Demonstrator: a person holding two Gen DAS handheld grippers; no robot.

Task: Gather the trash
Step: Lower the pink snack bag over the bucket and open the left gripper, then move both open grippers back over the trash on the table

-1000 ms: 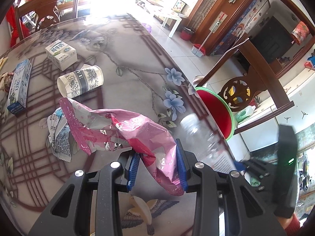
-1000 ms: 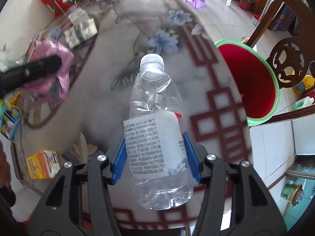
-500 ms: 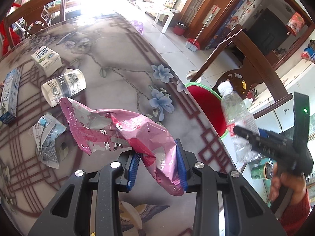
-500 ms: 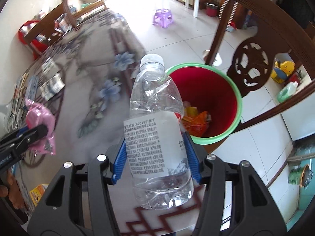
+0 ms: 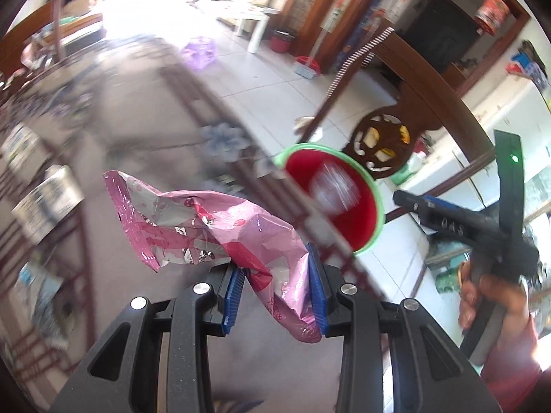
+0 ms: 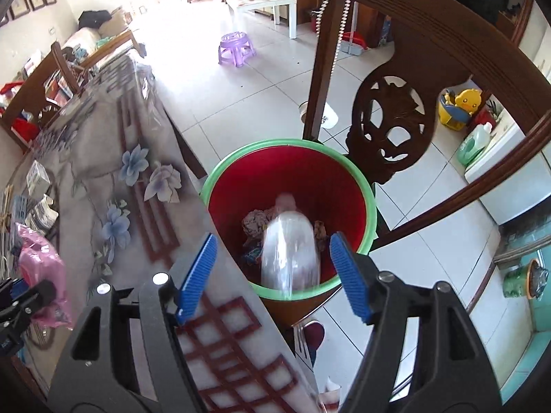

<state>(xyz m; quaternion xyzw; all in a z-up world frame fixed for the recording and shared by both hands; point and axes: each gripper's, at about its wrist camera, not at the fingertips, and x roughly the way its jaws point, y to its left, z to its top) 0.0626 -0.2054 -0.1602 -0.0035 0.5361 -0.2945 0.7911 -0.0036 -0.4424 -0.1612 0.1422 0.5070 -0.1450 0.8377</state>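
Right gripper [image 6: 273,272]: jaws just opening, spread; blurred plastic bottle [image 6: 289,251] between the pads, untouched, over red bin [image 6: 344,186]. Left gripper [image 5: 275,289]: pinching pink wrapper [image 5: 206,227].

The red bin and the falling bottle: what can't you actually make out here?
- Plastic bottle: a motion-blurred streak in both views; label unreadable, and whether it has landed is unclear.
- Trash under it in the red bin: right wrist view, mostly hidden by the bottle; kinds unclear.
- Bin's base: hidden by the table edge.
- Cartons on the table: left wrist view, smeared by blur.
- Pink wrapper: its lower end is pinched between the left tongs.
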